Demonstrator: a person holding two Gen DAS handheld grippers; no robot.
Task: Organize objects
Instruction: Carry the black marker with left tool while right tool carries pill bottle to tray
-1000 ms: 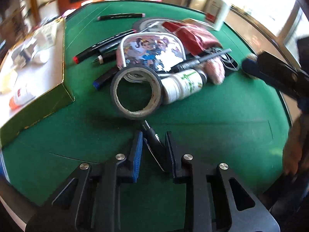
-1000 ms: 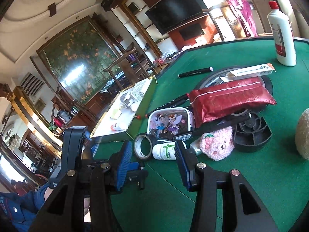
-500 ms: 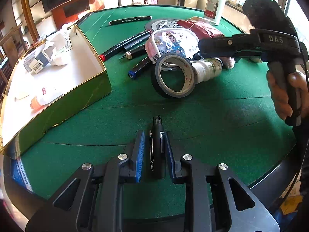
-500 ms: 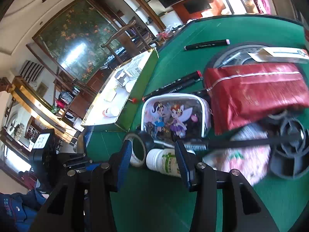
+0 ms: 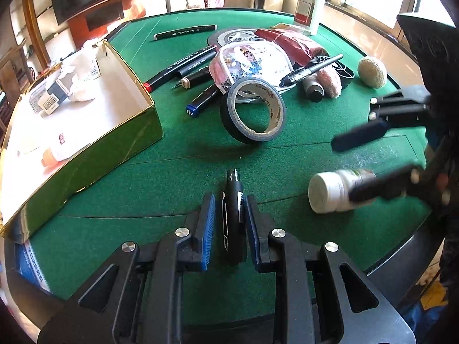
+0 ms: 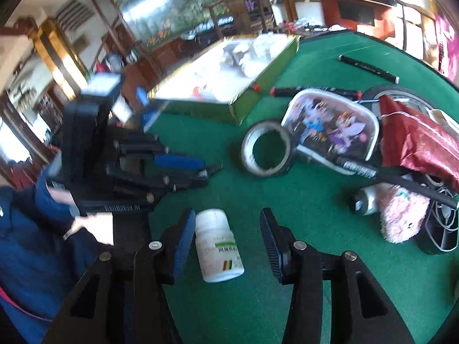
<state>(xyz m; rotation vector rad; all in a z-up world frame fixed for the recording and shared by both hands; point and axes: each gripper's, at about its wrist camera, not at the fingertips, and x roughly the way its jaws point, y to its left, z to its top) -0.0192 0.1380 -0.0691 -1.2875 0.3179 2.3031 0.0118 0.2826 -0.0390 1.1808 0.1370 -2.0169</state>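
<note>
My left gripper (image 5: 228, 212) is shut on a black pen (image 5: 233, 200) and holds it above the green table near the front edge. It also shows in the right wrist view (image 6: 198, 172). My right gripper (image 6: 226, 238) is open around a white pill bottle (image 6: 218, 246) that lies between its fingers, against the left pad. In the left wrist view the white pill bottle (image 5: 335, 190) and the right gripper (image 5: 361, 166) are at the right. An open green box (image 5: 86, 132) with white items stands at the left.
A tape roll (image 5: 252, 110), a cartoon pouch (image 5: 252, 63), markers (image 5: 183, 66), a red bag (image 5: 289, 43), a pink plush (image 5: 330, 80), a knitted ball (image 5: 372, 71) and a white bottle (image 5: 308, 7) crowd the table's middle and back.
The white pill bottle has left the pile beside the tape roll and now lies between my right gripper's fingers nearer the table front. My left gripper still holds the pen.
</note>
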